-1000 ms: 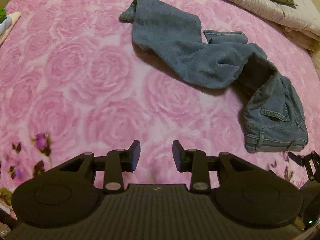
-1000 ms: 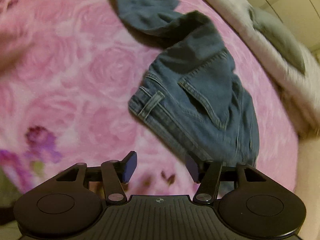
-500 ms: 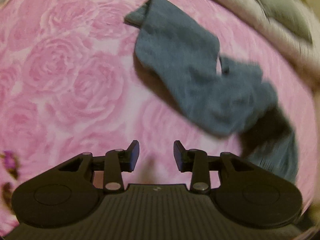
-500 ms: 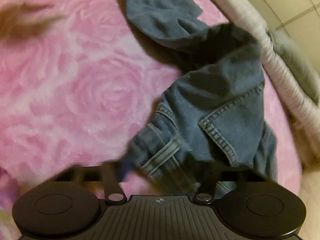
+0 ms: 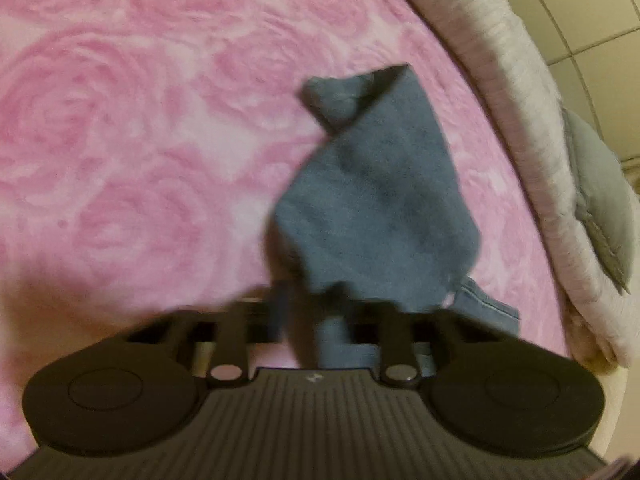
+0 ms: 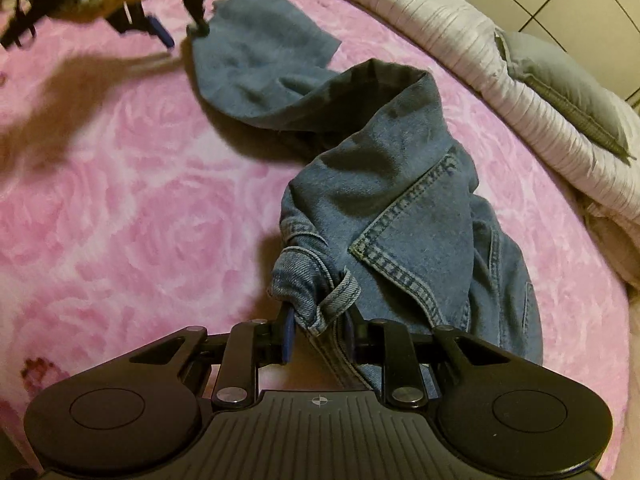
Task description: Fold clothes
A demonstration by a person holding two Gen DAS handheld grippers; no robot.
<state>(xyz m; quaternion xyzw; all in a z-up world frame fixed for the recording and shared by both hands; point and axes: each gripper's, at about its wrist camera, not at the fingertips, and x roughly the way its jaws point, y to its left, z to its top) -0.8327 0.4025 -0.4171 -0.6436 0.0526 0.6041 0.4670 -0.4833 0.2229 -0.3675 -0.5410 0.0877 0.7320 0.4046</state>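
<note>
Left wrist view: the left gripper (image 5: 316, 312) is seen low over a pink rose-patterned blanket (image 5: 132, 168). A leg end of the jeans (image 5: 376, 200) extends from the fingers toward 12 o'clock, its far corner turned over. The picture is blurred at the fingertips; denim is seen between them, but whether it is clamped cannot be told. A pale quilt (image 5: 516, 120) with a grey pillow (image 5: 600, 200) is noted along the edge from 1 to 3 o'clock.

Right wrist view: the right gripper (image 6: 318, 340) is closed to a narrow gap on the waistband of the jeans (image 6: 384, 216), beside a belt loop. A back pocket seam is visible directly ahead. The legs trail away toward 11 o'clock, where the left gripper (image 6: 182, 38) is observed at the hem, one finger at the cloth's edge. The quilt (image 6: 460, 40) and pillow (image 6: 560, 80) lie at 2 o'clock.
</note>
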